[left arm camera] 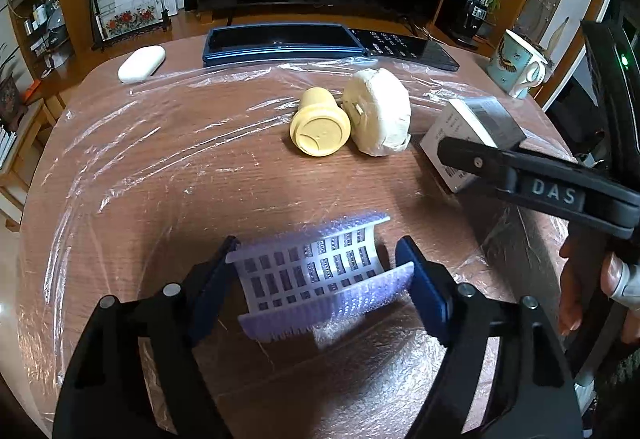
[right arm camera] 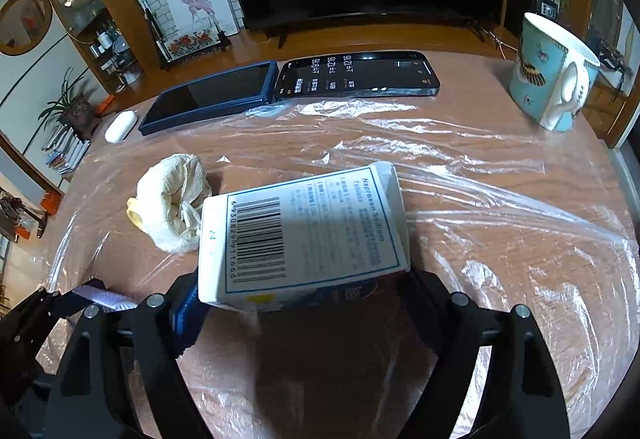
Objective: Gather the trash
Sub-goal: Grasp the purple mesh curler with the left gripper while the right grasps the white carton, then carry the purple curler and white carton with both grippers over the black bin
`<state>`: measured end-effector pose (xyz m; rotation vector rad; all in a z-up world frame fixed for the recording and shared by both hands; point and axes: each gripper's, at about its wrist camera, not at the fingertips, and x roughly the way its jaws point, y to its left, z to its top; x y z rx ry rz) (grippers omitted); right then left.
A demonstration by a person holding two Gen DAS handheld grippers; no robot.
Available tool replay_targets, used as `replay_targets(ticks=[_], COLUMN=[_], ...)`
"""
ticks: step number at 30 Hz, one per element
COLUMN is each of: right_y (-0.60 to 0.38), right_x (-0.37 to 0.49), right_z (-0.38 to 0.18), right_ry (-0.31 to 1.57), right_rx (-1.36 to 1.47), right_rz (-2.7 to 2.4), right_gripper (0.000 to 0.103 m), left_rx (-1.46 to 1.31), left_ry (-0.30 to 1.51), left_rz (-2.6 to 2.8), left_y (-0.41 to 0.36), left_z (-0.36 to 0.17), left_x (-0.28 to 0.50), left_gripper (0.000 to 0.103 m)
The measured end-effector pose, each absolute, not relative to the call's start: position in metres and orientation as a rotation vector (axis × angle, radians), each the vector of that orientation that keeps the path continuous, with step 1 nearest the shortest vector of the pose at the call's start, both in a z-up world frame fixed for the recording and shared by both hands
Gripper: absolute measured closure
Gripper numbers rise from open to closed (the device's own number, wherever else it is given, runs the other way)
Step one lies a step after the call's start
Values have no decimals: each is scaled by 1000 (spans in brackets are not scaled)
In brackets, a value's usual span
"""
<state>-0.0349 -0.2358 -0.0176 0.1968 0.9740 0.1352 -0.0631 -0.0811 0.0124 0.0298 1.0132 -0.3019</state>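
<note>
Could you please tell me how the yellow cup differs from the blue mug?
The yellow cup lies on its side, on the plastic sheet; the blue mug stands upright beyond it. The cup is plain with no visible handle; the mug is patterned with a white handle. Neither is gripped.
</note>
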Motion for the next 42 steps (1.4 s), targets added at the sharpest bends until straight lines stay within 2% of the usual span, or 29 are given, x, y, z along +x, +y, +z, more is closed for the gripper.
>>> replay_targets(ticks=[14, 42], right_y=[-257, -237], right_x=[-81, -194], right_z=[-7, 7], right_ry=[977, 949], right_rx=[282, 359], right_rz=[188, 186], right_gripper=[22, 22], left_rx=[14, 22], left_ry=[993, 985], left_rz=[-306, -411], left_y=[-76, -47], left_z=[27, 36], left_x=[-76, -154], left_gripper=[23, 23])
